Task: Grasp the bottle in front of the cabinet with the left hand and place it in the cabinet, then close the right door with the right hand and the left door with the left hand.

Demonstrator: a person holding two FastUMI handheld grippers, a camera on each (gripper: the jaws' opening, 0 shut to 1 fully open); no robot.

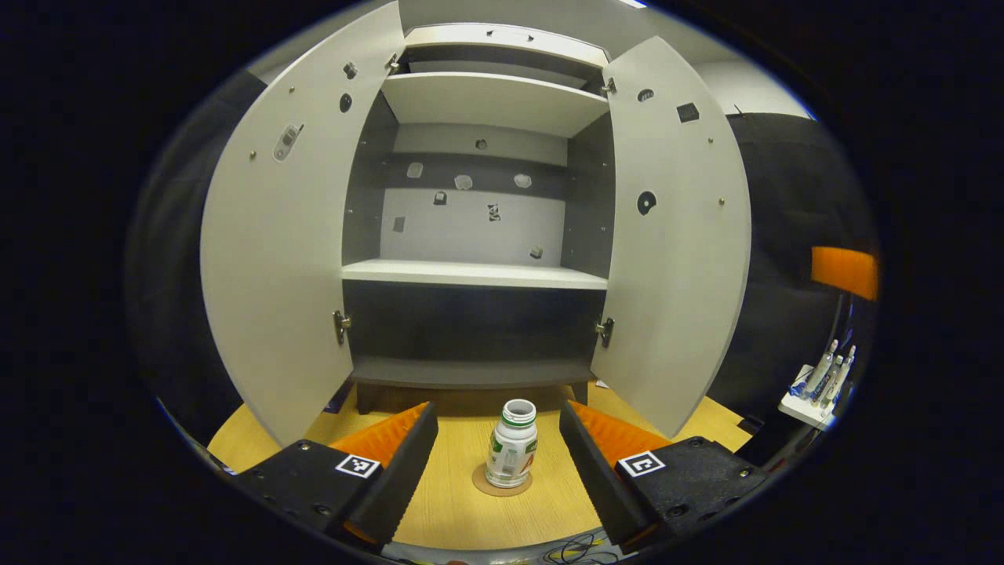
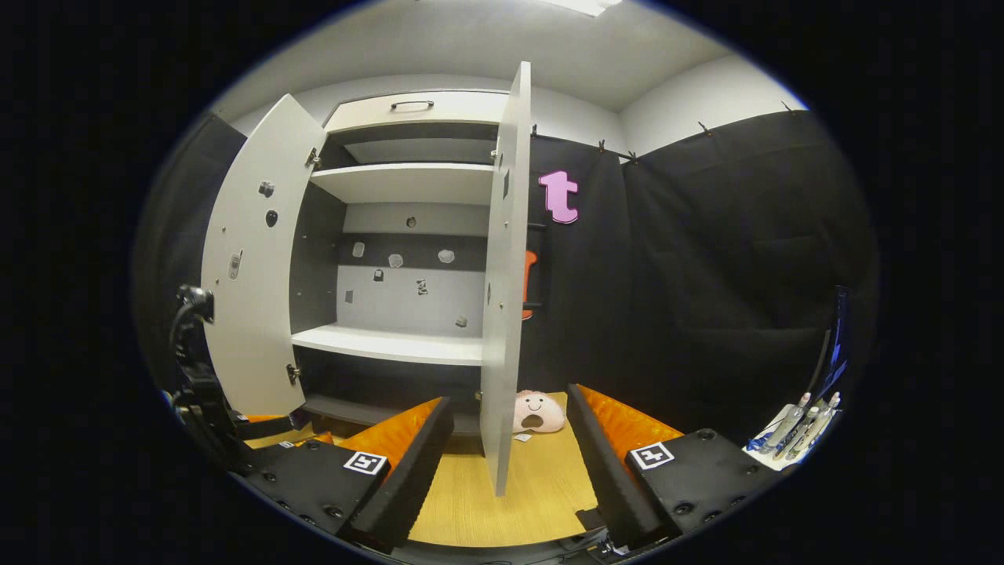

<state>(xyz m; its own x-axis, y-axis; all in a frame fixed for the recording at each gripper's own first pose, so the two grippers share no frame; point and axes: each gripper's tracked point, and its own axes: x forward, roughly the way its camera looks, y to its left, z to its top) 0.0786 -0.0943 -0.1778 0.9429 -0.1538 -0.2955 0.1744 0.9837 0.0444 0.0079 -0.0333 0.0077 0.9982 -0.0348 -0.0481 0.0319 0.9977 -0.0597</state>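
Observation:
A small white bottle [image 1: 511,451] with a green and orange label stands upright on a round coaster on the wooden table, in front of the grey cabinet [image 1: 474,275]. Both cabinet doors are swung wide: the left door [image 1: 294,235] and the right door [image 1: 674,235]. My left gripper [image 1: 498,463] is open, its fingers on either side of the bottle but short of it, touching nothing. In the right gripper view my right gripper [image 2: 508,463] is open, and the edge of the right door [image 2: 502,298] stands between its fingers, a little beyond the tips.
A pink plush toy [image 2: 535,412] lies on the table behind the right door. A white stand with several pens [image 1: 820,380] sits at the right. The left gripper's body [image 2: 200,377] is at the left edge of the right gripper view. Cables lie at the table's near edge.

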